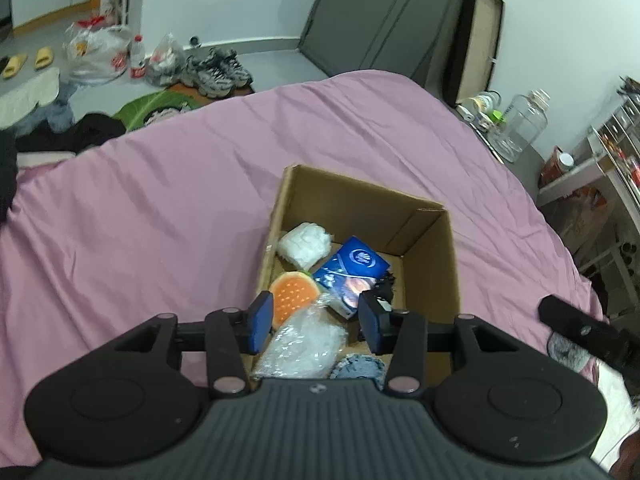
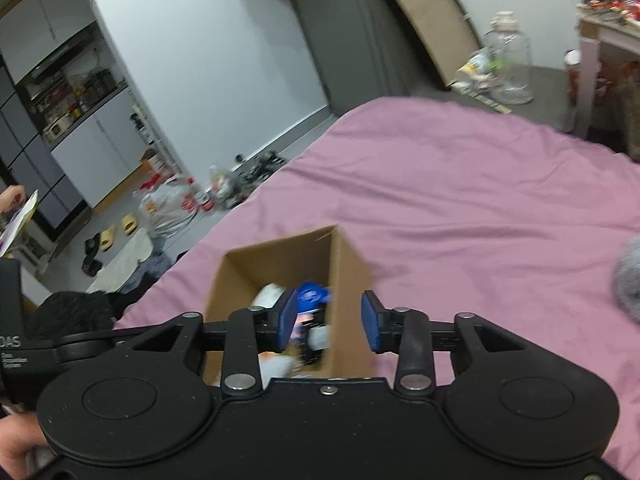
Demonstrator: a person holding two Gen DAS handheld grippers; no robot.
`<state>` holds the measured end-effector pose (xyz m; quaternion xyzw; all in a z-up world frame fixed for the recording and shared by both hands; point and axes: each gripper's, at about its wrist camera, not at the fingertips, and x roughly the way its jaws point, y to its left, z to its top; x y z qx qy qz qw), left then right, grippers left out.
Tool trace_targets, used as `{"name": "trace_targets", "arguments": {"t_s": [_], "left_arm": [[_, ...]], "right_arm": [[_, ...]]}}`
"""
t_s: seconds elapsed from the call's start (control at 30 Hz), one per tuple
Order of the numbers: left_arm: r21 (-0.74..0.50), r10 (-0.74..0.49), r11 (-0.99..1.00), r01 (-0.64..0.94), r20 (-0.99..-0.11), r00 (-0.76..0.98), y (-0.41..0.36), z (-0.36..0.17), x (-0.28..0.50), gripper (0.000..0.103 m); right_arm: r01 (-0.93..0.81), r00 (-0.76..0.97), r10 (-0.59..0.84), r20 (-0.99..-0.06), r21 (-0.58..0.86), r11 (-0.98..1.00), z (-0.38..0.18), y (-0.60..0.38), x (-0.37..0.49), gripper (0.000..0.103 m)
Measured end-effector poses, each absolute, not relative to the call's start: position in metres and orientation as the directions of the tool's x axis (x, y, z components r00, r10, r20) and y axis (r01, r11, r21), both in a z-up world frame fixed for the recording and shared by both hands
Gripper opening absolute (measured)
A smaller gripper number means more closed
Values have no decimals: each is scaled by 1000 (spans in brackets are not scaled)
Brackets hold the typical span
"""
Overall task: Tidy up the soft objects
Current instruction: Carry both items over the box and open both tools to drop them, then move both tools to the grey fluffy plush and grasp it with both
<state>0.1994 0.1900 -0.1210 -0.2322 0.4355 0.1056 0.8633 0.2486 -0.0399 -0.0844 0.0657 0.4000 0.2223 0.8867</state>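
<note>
Left tongs (image 1: 316,322) agape, right tongs (image 2: 329,322) too (both empty), cardboard box (image 1: 436,248) upright, opening upward

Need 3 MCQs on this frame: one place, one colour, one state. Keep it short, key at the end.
1. Where does the cardboard box sit?
A. on the floor
B. on the pink bedspread
C. on a shelf

2. What colour is the round sponge in the box?
A. orange
B. green
C. black

3. What state is the left tool in?
A. shut on the sponge
B. shut on the box wall
C. open, holding nothing

Key:
1 B, pink fabric surrounds the box on all visible sides.
2 A, its dotted face is orange, beside the blue tissue pack.
3 C, the blue pads stand apart above the box contents with nothing clamped between them.
</note>
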Motion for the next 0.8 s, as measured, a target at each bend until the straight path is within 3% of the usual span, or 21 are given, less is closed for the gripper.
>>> {"name": "trace_targets", "arguments": {"t_s": [0.23, 0.57, 0.8], "left_arm": [[-246, 11, 908, -340, -795, 606, 163, -106, 204, 63], [-203, 28, 929, -309, -795, 606, 121, -92, 218, 64], [-189, 24, 939, -286, -795, 606, 85, -85, 232, 64]], "right_arm": [[-284, 625, 407, -666, 292, 913, -81, -88, 258, 47], [-223, 659, 389, -644, 327, 918, -86, -141, 265, 65], [-148, 713, 362, -600, 377, 914, -94, -190, 277, 66]]}}
